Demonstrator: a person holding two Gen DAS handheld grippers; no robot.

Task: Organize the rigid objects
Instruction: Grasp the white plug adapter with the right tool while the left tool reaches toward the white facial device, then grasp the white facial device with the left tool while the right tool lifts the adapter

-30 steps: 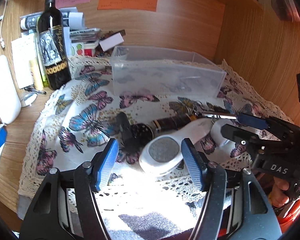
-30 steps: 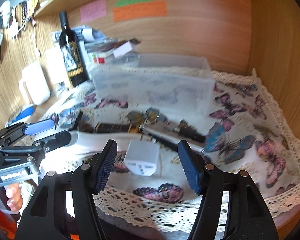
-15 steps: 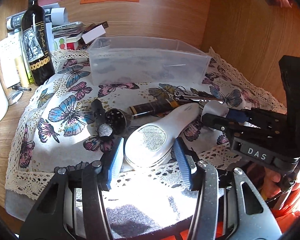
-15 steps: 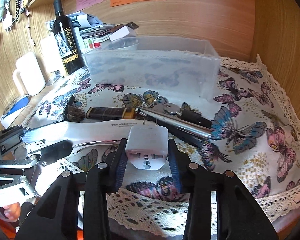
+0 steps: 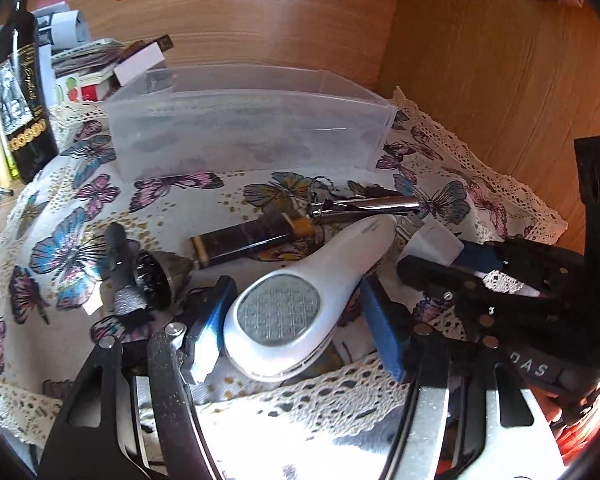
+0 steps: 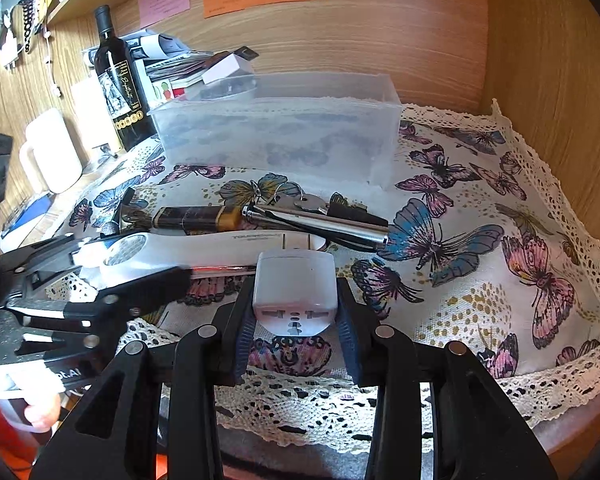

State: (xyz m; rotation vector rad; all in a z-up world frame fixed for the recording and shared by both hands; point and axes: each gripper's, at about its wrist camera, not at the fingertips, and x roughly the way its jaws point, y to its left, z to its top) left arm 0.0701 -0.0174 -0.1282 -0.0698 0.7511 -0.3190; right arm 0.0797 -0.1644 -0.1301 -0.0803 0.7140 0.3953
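Right tongs [image 6: 296,320] clamped on the adapter [image 6: 294,292], prongs forward, ready for transfer to the bin [image 6: 280,132] behind. Left tongs [image 5: 296,320] straddle the white device [image 5: 296,300] on the cloth [image 6: 480,280]; full closure cannot be told. Keys [image 6: 300,202] and neighbouring items overlap, partly hidden.

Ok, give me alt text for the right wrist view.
The right gripper is shut on a white plug adapter above a butterfly-print cloth. Behind it lie a white handheld device, a silver pen and keys, before a clear plastic bin and a wine bottle.
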